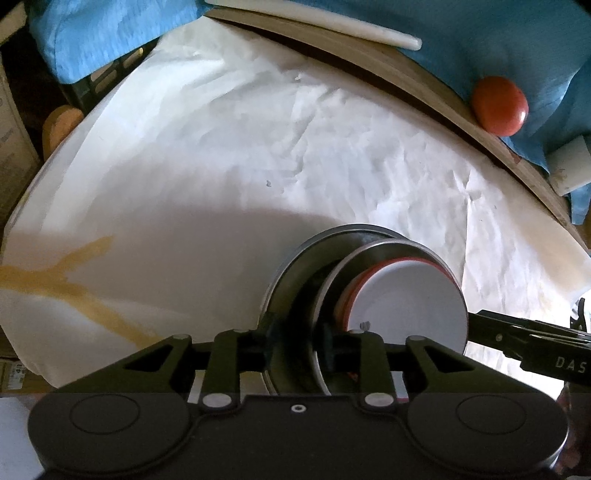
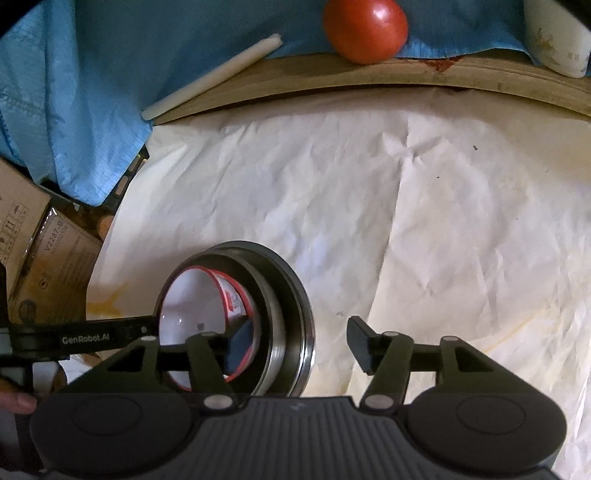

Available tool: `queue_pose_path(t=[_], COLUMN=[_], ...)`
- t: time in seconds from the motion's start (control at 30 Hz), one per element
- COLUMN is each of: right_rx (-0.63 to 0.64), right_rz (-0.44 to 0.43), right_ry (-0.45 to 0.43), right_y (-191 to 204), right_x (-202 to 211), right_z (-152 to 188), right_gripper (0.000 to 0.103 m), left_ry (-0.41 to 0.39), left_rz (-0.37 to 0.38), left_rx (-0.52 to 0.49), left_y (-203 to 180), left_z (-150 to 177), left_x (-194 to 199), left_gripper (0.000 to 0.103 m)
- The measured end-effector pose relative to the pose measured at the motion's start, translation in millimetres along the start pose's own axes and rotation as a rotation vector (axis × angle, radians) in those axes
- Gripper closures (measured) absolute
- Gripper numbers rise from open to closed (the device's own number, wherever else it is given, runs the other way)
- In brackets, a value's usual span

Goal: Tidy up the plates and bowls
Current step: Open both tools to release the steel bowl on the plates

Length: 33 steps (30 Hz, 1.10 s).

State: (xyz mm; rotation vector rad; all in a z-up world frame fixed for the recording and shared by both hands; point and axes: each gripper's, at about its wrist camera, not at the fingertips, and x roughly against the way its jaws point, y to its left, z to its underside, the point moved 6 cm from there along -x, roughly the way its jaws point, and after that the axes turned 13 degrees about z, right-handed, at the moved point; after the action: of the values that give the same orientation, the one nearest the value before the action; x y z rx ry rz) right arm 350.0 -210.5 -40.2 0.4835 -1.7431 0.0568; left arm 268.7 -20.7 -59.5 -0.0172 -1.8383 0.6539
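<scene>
A stack of nested dishes stands on white paper: a wide steel dish (image 1: 291, 266), a smaller steel bowl (image 1: 369, 249) inside it, and a white bowl with a red rim (image 1: 413, 302) innermost. My left gripper (image 1: 300, 338) straddles the near walls of the two steel dishes, with no clear squeeze on them. In the right wrist view the same steel dish (image 2: 297, 295) and white bowl (image 2: 192, 299) sit at lower left. My right gripper (image 2: 299, 343) is open wide. One finger (image 2: 240, 343) is inside the white bowl and the other is clear of the stack.
A red tomato (image 1: 498, 105) lies on blue cloth (image 1: 110, 33) beyond a wooden board (image 2: 369, 79). A white stick (image 2: 210, 77) rests on the cloth. Cardboard boxes (image 2: 48, 266) stand off the table's left edge. A white cup (image 1: 569, 166) is at far right. The paper (image 1: 221, 155) has a yellow stain.
</scene>
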Motion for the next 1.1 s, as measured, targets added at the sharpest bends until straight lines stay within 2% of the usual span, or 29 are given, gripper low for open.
queue_pose_path(t=[0.2,0.27,0.3,0.33,0.4,0.67,0.73,1.1], right_rx=[-0.001,-0.008,-0.011,-0.013,-0.015,0.008,0.015,0.063], right_rz=[-0.007,-0.009,-0.01,-0.01,-0.025,-0.032,-0.033,-0.026], right_ry=[-0.019,-0.027,-0.031,-0.036,-0.048,-0.079,-0.086,-0.152], right_y=[-4.5,-6.5,-7.8,-8.6,-8.3,-10.4,-11.6,-14.9], right_x=[2.5,3.2,3.9,4.4,6.5,13.6,15.8,27.4], right_z=[1.0,0.8,1.3,1.1,0.8,2.4,3.2,5.9], right_gripper=[0.029,0.025,0.022,0.02,0.013,0.002,0.001,0.0], left_ry=[-0.018,-0.03,-0.041,-0.055,-0.083,-0.13,-0.141,-0.227], left_rz=[-0.011,-0.038,-0.072,-0.089,-0.082,-0.102,-0.09,-0.072], left_rx=[0.013,0.016,0.014,0.012,0.026,0.034,0.035,0.017], left_y=[-0.9,0.4,2.6,4.1,6.8,5.4,3.1,-9.7], left_z=[2.6,3.3,3.4,3.3,2.7,1.9,3.0,11.7], left_x=[2.6,5.5,8.1,10.8,16.8,25.8,27.6,34.9], left_gripper=[0.072,0.057,0.044,0.036,0.031,0.021,0.013,0.008])
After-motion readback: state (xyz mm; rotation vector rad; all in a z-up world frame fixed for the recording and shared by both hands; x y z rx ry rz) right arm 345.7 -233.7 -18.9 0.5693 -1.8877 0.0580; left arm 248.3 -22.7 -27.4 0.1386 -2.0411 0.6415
